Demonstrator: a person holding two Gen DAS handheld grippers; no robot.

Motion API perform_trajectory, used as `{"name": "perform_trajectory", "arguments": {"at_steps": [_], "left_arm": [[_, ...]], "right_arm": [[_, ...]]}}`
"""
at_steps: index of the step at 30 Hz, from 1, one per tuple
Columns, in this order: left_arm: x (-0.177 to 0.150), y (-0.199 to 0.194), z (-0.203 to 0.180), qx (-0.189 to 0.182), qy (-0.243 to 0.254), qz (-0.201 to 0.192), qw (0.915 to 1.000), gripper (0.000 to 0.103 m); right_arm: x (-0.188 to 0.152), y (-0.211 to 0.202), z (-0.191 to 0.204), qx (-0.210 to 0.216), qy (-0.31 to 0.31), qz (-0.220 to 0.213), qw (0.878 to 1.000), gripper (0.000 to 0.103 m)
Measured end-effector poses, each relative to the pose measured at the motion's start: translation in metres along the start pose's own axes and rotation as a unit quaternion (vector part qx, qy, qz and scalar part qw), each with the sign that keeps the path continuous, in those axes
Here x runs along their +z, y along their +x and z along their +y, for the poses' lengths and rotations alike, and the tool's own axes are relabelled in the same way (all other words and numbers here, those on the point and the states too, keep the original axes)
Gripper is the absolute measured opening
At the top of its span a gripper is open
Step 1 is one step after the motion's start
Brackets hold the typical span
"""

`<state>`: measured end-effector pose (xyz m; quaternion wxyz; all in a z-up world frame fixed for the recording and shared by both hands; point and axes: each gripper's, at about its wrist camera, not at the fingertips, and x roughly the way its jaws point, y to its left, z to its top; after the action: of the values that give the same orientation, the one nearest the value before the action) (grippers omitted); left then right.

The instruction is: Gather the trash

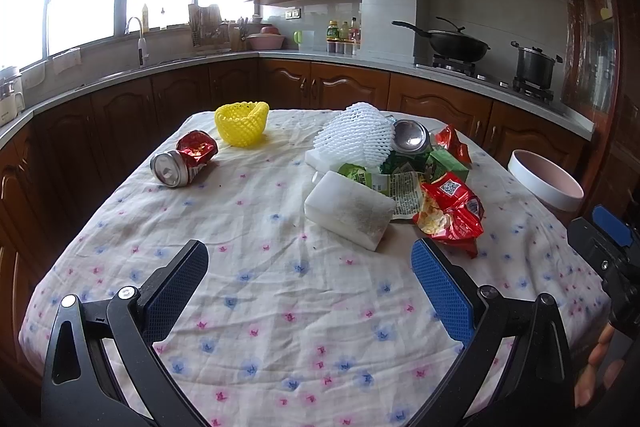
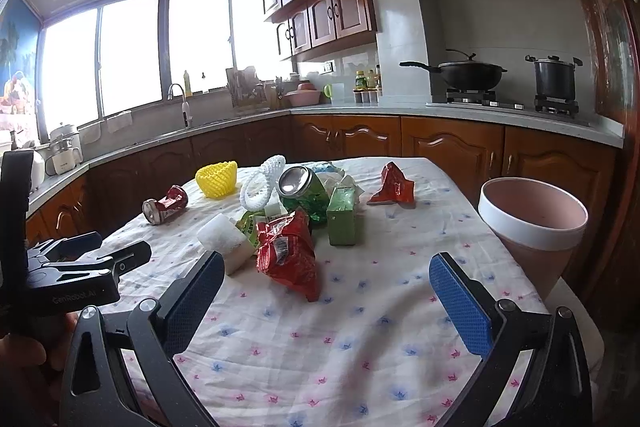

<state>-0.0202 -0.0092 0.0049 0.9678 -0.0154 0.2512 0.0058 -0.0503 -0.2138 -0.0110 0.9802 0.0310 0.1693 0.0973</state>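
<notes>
Trash lies on a floral tablecloth (image 1: 260, 291). A crushed red can (image 1: 184, 159) lies at the left, a yellow foam net (image 1: 241, 123) behind it. A pile in the middle holds a white foam block (image 1: 348, 209), a red snack bag (image 1: 450, 211), a white foam net (image 1: 356, 135), a green can (image 2: 304, 191) and a green carton (image 2: 342, 221). Another red wrapper (image 2: 394, 187) lies apart. A pink bin (image 2: 532, 227) stands at the table's right edge. My left gripper (image 1: 310, 267) is open and empty, short of the foam block. My right gripper (image 2: 326, 287) is open and empty, near the red snack bag (image 2: 288, 259).
Kitchen counters with brown cabinets wrap around behind the table. A sink and tap (image 1: 138, 39) are at the left, a wok (image 1: 456, 43) and pot (image 1: 536, 65) on the stove at the right. Bare cloth lies in front of both grippers.
</notes>
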Motion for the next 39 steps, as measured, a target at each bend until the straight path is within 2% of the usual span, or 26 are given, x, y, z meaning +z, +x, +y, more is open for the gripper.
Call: {"name": "perform_trajectory", "arguments": {"at_steps": [18,33,39], "left_arm": [[0.000,0.007,0.003,-0.006,-0.007,0.011,0.9999,0.103],[0.015,0.036,0.021,-0.016,-0.027,0.046,0.9985,0.103],[0.022,0.058,0.023,-0.040,-0.035,0.080,0.9954,0.102]], "right_arm": [[0.002,0.007,0.003,0.008,0.003,0.002,1.000,0.103],[0.011,0.028,-0.002,0.049,0.020,0.025,0.998,0.102],[0.015,0.049,0.001,0.075,0.025,0.053,0.995,0.101]]}}
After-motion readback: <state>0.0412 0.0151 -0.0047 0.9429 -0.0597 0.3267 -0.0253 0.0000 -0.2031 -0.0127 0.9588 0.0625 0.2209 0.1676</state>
